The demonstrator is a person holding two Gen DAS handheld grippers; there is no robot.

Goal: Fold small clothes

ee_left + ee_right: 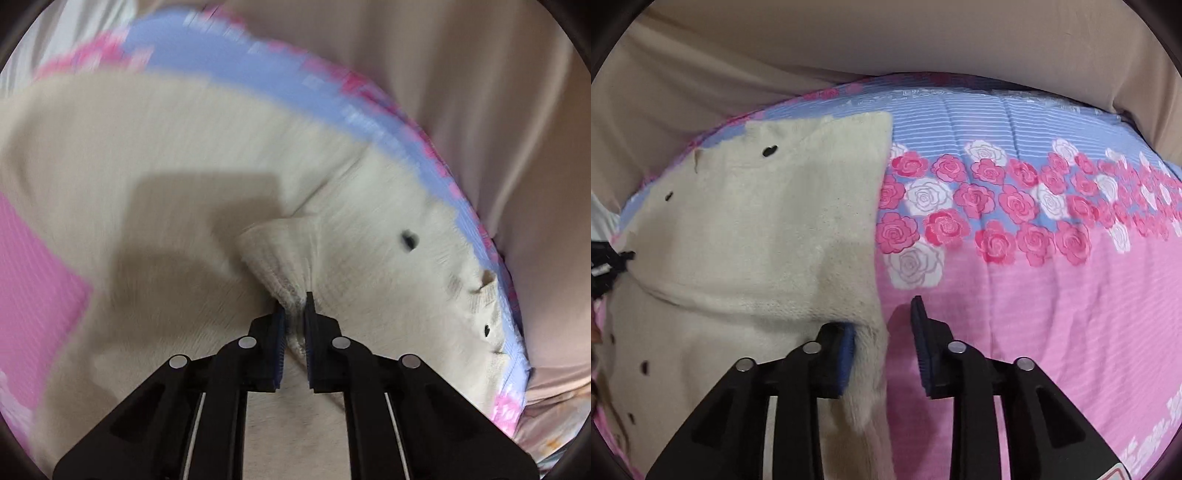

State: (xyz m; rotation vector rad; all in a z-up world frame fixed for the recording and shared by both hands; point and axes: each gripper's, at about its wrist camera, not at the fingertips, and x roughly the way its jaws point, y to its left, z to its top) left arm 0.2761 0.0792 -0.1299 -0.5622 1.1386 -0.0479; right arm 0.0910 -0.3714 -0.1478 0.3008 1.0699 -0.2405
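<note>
A cream knitted garment (155, 155) with small black heart marks lies on a pink and blue floral bedspread (221, 62). In the left wrist view my left gripper (294, 319) is shut on a bunched ribbed edge (277, 251) of the garment. In the right wrist view the same garment (757, 221) lies spread at the left. My right gripper (882, 325) is open, and the garment's right edge (871, 369) lies between its jaws, beside the left pad. The left view is blurred by motion.
The bedspread (1015, 295) stretches to the right with a band of pink and white roses (997, 206). A beige sheet or curtain (886, 37) rises behind the bed. A dark object (605, 266) shows at the left edge.
</note>
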